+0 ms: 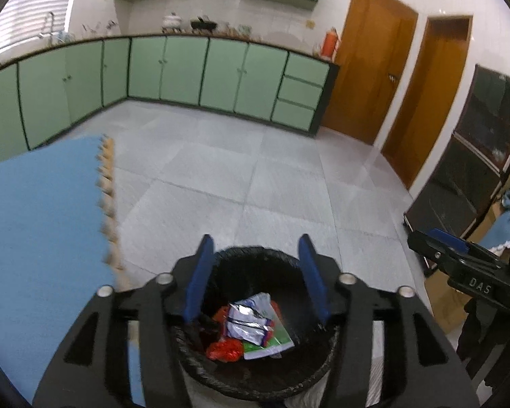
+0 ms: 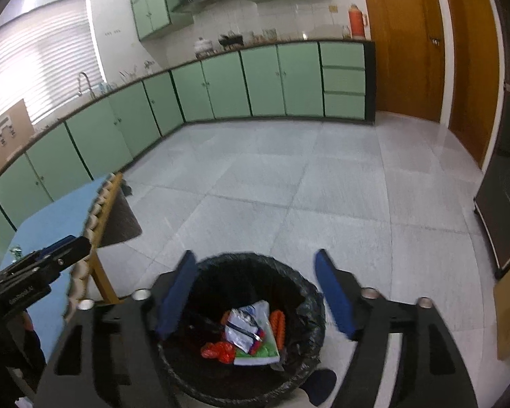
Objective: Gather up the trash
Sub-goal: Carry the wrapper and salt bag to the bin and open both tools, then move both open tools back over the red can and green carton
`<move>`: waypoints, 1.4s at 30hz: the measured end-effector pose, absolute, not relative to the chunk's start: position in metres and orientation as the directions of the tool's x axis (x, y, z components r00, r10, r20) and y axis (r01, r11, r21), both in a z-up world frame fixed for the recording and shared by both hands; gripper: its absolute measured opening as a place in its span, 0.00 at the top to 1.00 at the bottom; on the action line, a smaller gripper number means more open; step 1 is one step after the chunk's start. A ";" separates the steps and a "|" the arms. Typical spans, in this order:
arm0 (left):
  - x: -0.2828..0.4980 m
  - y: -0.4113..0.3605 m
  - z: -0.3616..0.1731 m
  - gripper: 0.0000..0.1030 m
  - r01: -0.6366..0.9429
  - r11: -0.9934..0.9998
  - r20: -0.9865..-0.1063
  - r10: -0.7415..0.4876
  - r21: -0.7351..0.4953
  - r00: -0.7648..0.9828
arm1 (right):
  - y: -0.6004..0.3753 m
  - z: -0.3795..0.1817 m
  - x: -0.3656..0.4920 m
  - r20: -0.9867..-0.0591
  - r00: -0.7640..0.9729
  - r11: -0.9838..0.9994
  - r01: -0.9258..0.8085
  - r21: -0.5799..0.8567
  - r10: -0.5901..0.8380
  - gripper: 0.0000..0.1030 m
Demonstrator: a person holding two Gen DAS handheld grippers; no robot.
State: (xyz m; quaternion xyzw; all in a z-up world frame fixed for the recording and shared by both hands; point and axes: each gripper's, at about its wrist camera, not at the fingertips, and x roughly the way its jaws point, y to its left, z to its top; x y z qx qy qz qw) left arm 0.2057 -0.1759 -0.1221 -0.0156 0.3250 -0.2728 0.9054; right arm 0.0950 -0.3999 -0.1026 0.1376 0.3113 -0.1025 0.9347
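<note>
1. "DAS" in pale raised letters on the black body of the right tool [image 1: 435, 238], seen at the right edge of the left wrist view.
2. Small pale lettering on the black body of the left tool [image 2: 64, 248], near left of the right wrist view; too blurred to read.
3. Printed wrappers [image 2: 248, 331] in the black bin [image 2: 309, 306]: print visible, no words legible.
4. Cardboard box [image 2: 8, 132] on the far left counter: dark marks, unreadable.

Bin below both grippers

The trash bin [image 1: 255, 367] stands on the floor [image 1: 255, 176] right of the desk [image 1: 40, 210]; wrappers [image 1: 251, 326] lie inside it (heaped together), cabinets [image 1: 187, 71] behind along the wall.
</note>
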 end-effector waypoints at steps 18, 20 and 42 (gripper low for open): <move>0.148 -0.009 -0.069 0.24 0.175 0.983 -0.522 -0.174 -0.048 0.835 | -0.257 -0.041 0.105 -0.469 0.879 0.980 0.013 0.197 0.083 0.06; 0.143 0.012 -0.070 0.24 0.134 0.990 -0.529 -0.131 -0.034 0.838 | -0.238 -0.043 0.107 -0.465 0.879 0.980 -0.016 0.197 0.108 0.06; 0.146 0.091 -0.131 0.24 -0.063 0.997 -0.633 0.078 0.046 0.770 | -0.123 -0.064 0.123 -0.473 0.843 0.966 -0.203 0.161 0.256 0.08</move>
